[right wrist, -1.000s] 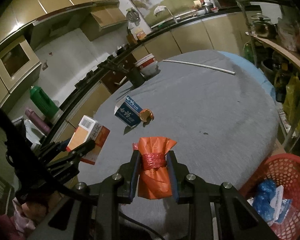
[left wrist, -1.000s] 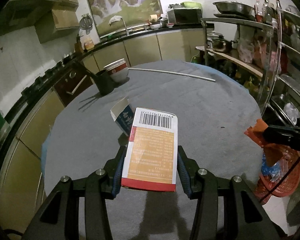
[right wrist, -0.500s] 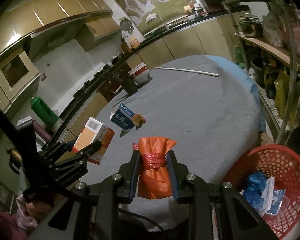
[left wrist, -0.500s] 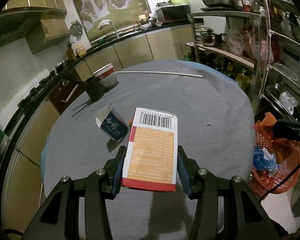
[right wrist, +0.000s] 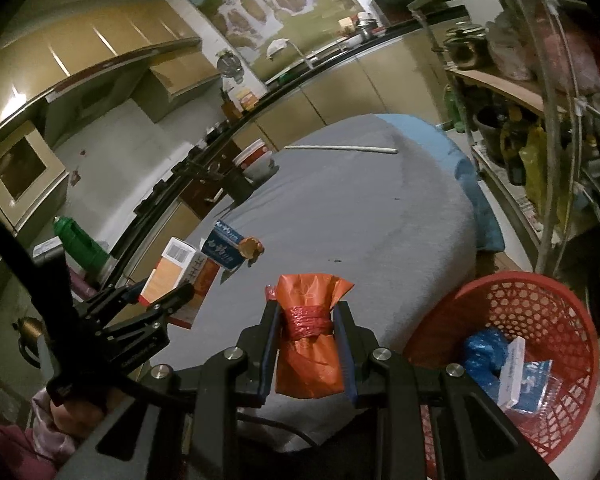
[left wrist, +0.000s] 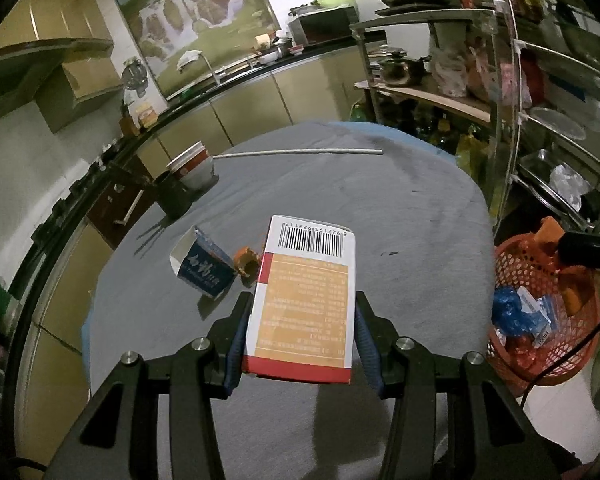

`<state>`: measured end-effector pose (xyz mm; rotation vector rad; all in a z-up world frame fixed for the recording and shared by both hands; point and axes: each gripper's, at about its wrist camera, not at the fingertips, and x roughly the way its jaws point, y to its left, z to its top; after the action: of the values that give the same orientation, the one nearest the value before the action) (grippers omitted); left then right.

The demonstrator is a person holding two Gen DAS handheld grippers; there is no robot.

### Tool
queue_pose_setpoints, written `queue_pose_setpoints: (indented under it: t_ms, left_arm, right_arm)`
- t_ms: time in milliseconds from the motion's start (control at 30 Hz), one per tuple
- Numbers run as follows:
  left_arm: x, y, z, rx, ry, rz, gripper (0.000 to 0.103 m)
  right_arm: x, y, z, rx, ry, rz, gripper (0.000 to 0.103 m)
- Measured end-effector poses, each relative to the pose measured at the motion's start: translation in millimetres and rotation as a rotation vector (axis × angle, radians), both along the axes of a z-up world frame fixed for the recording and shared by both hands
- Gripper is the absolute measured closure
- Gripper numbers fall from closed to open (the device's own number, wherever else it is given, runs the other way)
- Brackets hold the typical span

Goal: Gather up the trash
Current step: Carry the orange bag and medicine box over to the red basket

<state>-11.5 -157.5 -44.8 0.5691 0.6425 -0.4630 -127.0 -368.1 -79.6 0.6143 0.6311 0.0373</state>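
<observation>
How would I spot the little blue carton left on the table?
Start at the grey table. Toward its left side, in front of the dark cup, the blue carton lies tipped over, open end up-left. It is the only blue thing there, with white characters, beside a small orange scrap.

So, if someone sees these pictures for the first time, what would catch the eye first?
Probably the two held things: the carton with a barcode, clamped in the left gripper above the grey table, and the orange bag tied with red string, clamped in the right gripper. Next comes the red basket on the floor at the right of the table, already holding blue wrappers.
</observation>
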Motion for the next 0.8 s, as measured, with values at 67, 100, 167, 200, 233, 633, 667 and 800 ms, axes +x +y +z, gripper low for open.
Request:
queue_pose_setpoints:
  t_ms: [67, 100, 167, 200, 233, 633, 667, 800]
  left_arm:
    - [-1.2, -3.6, -0.2, 0.006, -0.001, -0.005, 0.053]
    - [-2.0, -5.6, -0.3, 0.010, -0.002, -0.007, 0.053]
    - [-3.8, -8.9, -0.5, 0.016, -0.007, -0.013, 0.053]
    - [-4.8, -10.6, -0.7, 0.019, -0.008, -0.016, 0.053]
    - [-5.6, -11.9, -0.9, 0.022, -0.008, -0.019, 0.053]
    - [-14.7, -30.1, -6.0, 0.059, -0.015, -0.054, 0.053]
    - [-15.7, -32.2, -6.7, 0.062, -0.017, -0.058, 0.053]
    - [-19.8, -40.6, -8.9, 0.075, -0.015, -0.075, 0.053]
  right_arm:
    - [-3.1, -3.8, -0.9, 0.001, -0.002, -0.009, 0.074]
    - [-4.7, -5.8, -2.0, 0.006, -0.002, -0.011, 0.074]
    - [-6.2, -9.1, -3.3, 0.011, -0.003, -0.016, 0.074]
    - [-7.3, -9.7, -3.7, 0.012, -0.004, -0.018, 0.074]
    - [-8.4, -11.4, -4.7, 0.017, -0.005, -0.020, 0.074]
    - [-20.7, -21.0, -12.3, 0.046, -0.004, -0.048, 0.074]
    - [-22.2, -23.0, -12.8, 0.049, -0.004, -0.050, 0.074]
    - [-28.8, -27.8, -16.4, 0.062, -0.002, -0.064, 0.074]
